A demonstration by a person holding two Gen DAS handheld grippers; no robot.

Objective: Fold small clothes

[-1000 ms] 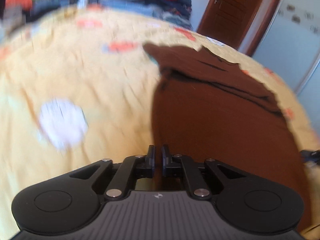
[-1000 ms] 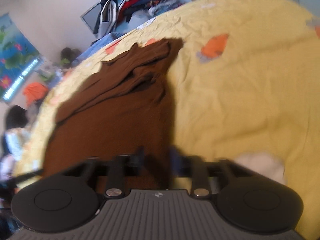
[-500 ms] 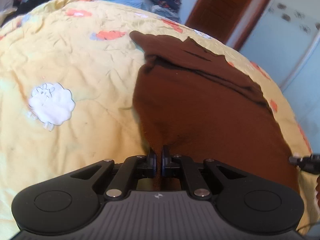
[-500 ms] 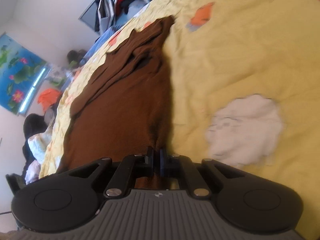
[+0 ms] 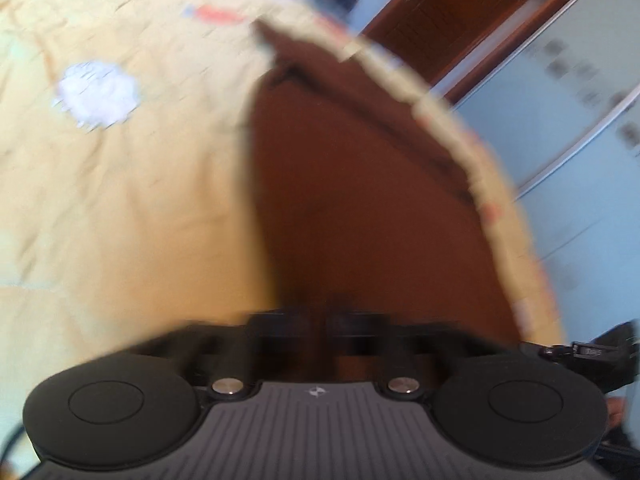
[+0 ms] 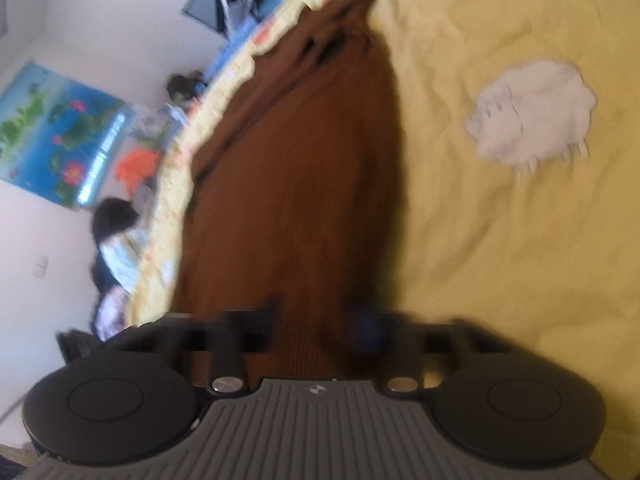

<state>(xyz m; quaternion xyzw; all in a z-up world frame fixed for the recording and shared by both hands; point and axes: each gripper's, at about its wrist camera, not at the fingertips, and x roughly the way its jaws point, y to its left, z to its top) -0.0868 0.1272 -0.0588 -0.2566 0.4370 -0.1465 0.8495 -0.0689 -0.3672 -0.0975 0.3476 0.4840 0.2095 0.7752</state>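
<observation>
No readable words or numbers anywhere. The only mark is a small pale logo — a symbol, not letters — on the ribbed grey housing of each gripper, at its top centre.

A brown garment is seen spread lengthwise on a yellow bedsheet, its bunched end far away. The right gripper is held over its near end, fingers parted, cloth between them. A white sheep print is seen to the right.
</observation>
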